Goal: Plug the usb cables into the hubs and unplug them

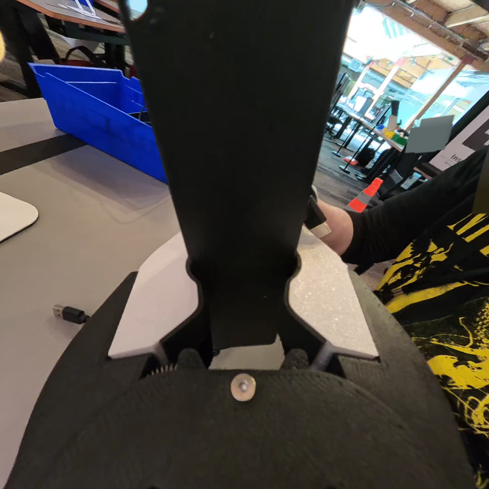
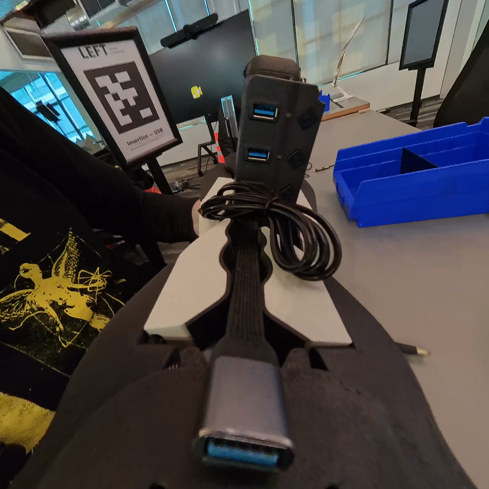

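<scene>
In the left wrist view my left gripper [image 1: 243, 243] is shut on a wide black USB hub [image 1: 238, 132], whose plain back fills the middle of the frame. The right wrist view shows the same hub [image 2: 275, 137] upright, with two blue ports facing me. My right gripper [image 2: 254, 222] is shut on a black ribbed cable [image 2: 247, 285]. Its grey connector [image 2: 246, 423] points back at the camera. A tied coil of black cable [image 2: 299, 238] hangs at the fingertips, just below the hub. A black plug with a silver tip [image 1: 317, 225] shows beside the hub's right edge.
A blue divided bin [image 2: 410, 185] stands on the grey table [image 2: 397, 277] and also shows in the left wrist view [image 1: 105, 119]. A loose plug [image 1: 68, 313] and another cable tip [image 2: 415, 350] lie on the table. A person's hand and black sleeve [image 1: 383, 222] are close by. A framed sign [image 2: 119, 98] stands behind. My left and right fingertips are right by each other.
</scene>
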A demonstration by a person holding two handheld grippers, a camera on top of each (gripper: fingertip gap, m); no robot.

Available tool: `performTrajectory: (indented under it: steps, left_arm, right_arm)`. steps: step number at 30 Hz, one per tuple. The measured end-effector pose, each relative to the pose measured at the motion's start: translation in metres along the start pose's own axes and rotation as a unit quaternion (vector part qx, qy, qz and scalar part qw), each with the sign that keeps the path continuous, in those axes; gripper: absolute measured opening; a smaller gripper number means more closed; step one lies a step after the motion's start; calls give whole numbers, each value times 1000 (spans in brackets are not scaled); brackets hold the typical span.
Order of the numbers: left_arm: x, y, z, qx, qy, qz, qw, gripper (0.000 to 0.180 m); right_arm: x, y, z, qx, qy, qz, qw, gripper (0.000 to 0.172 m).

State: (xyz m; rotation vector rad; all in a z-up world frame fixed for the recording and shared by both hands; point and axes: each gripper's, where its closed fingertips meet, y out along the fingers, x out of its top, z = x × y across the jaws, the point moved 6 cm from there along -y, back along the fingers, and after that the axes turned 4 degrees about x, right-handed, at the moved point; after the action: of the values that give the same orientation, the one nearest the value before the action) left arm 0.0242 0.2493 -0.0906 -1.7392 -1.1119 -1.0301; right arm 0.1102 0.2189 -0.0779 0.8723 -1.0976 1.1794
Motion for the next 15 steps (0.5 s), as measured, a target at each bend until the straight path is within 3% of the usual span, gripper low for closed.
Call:
performTrajectory:
  steps: [15]
  left_arm:
    - [25, -2, -24, -7, -19, -72, 997, 65]
  right_arm:
    - [14, -4, 21, 1, -3, -123, 992, 12]
